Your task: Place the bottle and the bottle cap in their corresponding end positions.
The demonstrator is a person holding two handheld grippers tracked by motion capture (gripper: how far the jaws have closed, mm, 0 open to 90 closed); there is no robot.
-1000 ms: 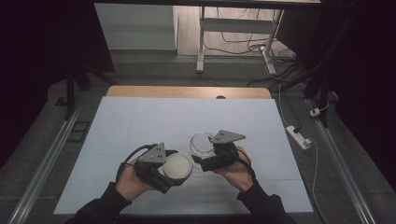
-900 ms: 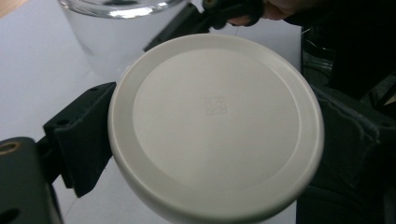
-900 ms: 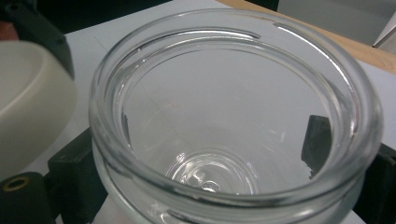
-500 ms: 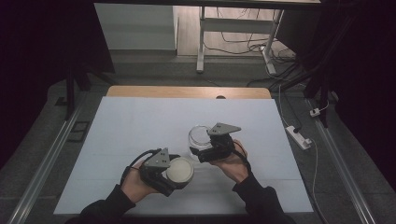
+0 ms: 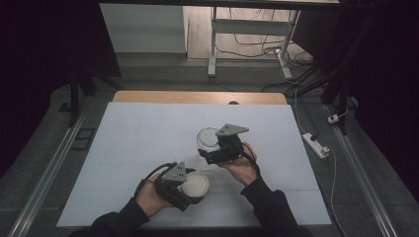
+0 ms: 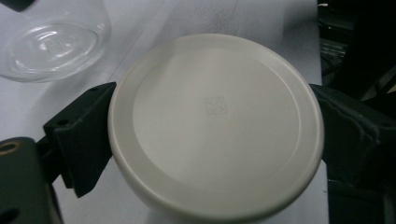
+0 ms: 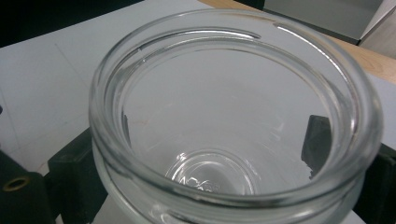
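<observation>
A round cream lid point(image 5: 194, 184) point(image 6: 215, 125) sits clamped between the jaws of my left gripper point(image 5: 190, 186) point(image 6: 212, 135), low at the front of the white table. My right gripper point(image 5: 210, 148) point(image 7: 224, 168) is shut on an empty clear glass jar point(image 5: 207, 138) point(image 7: 233, 112), its jaws pressing the jar's sides just under the rim. The jar's open mouth faces the right gripper view. In the left gripper view the glass jar point(image 6: 53, 44) lies beyond the lid at the upper left. Lid and jar are apart, the jar up and to the right of the lid.
White sheet point(image 5: 148, 138) covers the table, with a wooden strip point(image 5: 197, 97) at its far edge. A power strip point(image 5: 314, 144) lies on the floor to the right. A desk frame with cables point(image 5: 247, 34) stands beyond the table.
My right gripper has carried the jar a little farther away and to the right. My left gripper with the lid has drawn slightly nearer the front edge, so the gap between them grew.
</observation>
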